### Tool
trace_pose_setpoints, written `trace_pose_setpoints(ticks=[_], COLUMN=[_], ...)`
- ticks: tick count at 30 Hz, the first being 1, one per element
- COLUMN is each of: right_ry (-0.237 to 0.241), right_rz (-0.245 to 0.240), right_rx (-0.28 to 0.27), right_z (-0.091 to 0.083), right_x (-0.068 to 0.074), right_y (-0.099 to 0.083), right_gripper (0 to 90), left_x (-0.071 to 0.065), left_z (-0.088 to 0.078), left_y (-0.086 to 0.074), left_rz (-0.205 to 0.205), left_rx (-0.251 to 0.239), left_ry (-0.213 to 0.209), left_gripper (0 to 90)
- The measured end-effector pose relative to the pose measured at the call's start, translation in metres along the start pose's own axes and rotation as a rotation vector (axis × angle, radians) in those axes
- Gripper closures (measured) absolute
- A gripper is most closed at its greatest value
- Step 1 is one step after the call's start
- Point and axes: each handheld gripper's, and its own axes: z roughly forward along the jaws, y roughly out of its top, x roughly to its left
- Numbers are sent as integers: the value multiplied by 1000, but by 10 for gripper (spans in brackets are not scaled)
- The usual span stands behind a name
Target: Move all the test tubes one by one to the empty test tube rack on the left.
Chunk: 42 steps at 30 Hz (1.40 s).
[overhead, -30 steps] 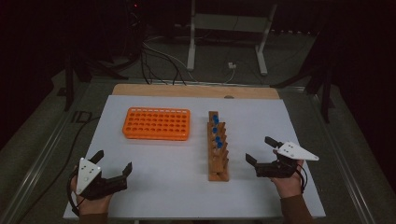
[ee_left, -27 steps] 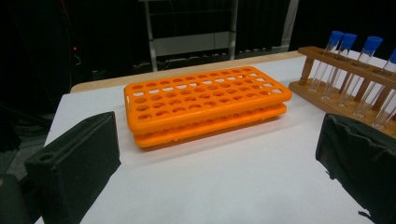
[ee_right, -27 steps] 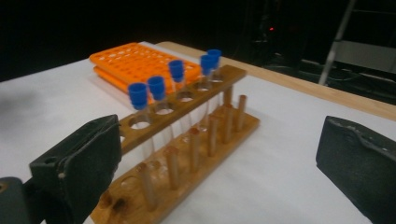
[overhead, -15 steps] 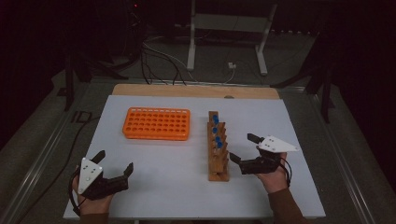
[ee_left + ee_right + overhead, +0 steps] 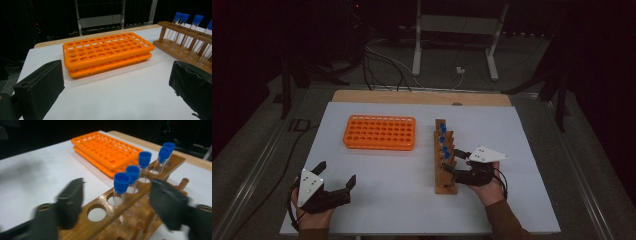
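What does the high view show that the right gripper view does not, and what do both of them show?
High view alone: the left gripper, its jaws apart over the white table, and the person's hands.

Right gripper view alone: the wooden rack's empty front holes, and the nearest blue-capped tube standing between the right gripper's jaws, which have just been closing and do not yet touch it.

Both: the orange rack, wooden rack and blue caps.

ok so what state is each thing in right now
orange rack: flat on the table, every hole empty
wooden rack: standing, some near holes empty
tubes: five, upright in the wooden rack, blue caps on
left gripper: open, nothing between its jaws, resting on the table
right gripper: jaws have just been closing, either side of the nearest tube, pads not touching it
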Motion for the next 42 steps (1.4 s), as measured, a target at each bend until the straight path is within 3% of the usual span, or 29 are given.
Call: trace_pose_setpoints(ticks=[6, 10, 14, 24, 32, 37, 39, 40, 42], right_ry=[18, 29, 1, -20, -14, -19, -16, -16, -19], right_rz=[7, 4, -17, -14, -16, -26, -26, -26, -23], right_rx=[20, 30, 43, 40, 18, 2, -5, -4, -7], right_z=[8, 12, 18, 23, 14, 5, 3, 1, -1], right_x=[-2, -2, 1, 1, 4, 3, 2, 2, 0], right_y=[-1, -2, -2, -2, 7, 18, 21, 23, 27], right_gripper=[644, 706, 757, 770, 774, 774, 774, 774, 774], left_x=[-1, -2, -2, -4, -5, -9, -13, -18, -21], left_z=[1, 2, 3, 3, 4, 7, 10, 14, 17], left_y=[0, -1, -1, -1, 1, 11, 16, 22, 25], left_rz=[6, 6, 11, 20, 13, -17, -8, -8, 3], left_rx=[7, 8, 13, 16, 18, -12, -19, -23, -23], left_ry=[-4, -5, -10, -15, -33, -77, -90, -118, -123], left_gripper=[4, 4, 4, 4, 5, 5, 10, 10, 10])
